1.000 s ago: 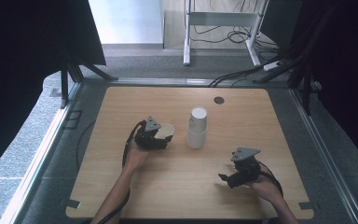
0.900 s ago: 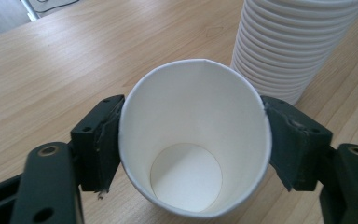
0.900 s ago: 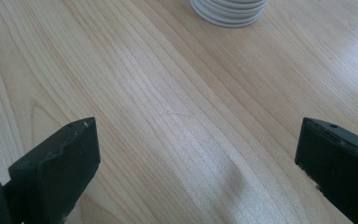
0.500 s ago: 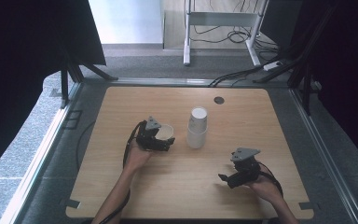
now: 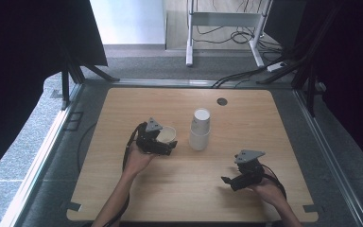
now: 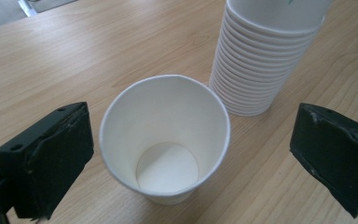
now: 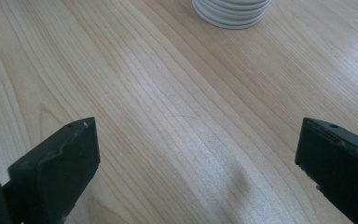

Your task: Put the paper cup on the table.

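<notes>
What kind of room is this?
Probably a lab or test room: a bare wooden table fenced by black curtains, cables across the grey floor, and paper cups set out for practice.

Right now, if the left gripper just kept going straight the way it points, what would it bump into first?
The single paper cup, standing between the open jaws of the left gripper. The stack of cups stands just beyond, probably next.
</notes>
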Motion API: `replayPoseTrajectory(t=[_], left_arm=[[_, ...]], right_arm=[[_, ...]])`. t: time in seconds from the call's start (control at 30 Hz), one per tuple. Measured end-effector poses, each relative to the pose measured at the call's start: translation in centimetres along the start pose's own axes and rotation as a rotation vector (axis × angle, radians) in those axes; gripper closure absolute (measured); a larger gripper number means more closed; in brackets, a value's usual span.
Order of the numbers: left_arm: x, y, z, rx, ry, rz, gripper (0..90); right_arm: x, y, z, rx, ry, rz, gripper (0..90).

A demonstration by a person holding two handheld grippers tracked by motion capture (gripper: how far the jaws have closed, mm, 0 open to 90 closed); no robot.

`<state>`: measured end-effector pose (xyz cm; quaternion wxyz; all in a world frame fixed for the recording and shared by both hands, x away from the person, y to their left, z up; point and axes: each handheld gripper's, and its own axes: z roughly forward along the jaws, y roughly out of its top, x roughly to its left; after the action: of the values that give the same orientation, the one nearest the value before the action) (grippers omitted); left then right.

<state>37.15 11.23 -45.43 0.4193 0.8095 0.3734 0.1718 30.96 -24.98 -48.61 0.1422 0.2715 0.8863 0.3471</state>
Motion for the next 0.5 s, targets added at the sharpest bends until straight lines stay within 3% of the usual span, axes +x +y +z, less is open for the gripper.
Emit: replayPoseTrajectory(t=[0.5], left_arm=[[-0.7,-0.7,-2.4,-0.017,0.002,-0.019,0.0]], right_arm=[[-0.3,-0.4,-0.1,-0.027,0.006,0.037,0.0]])
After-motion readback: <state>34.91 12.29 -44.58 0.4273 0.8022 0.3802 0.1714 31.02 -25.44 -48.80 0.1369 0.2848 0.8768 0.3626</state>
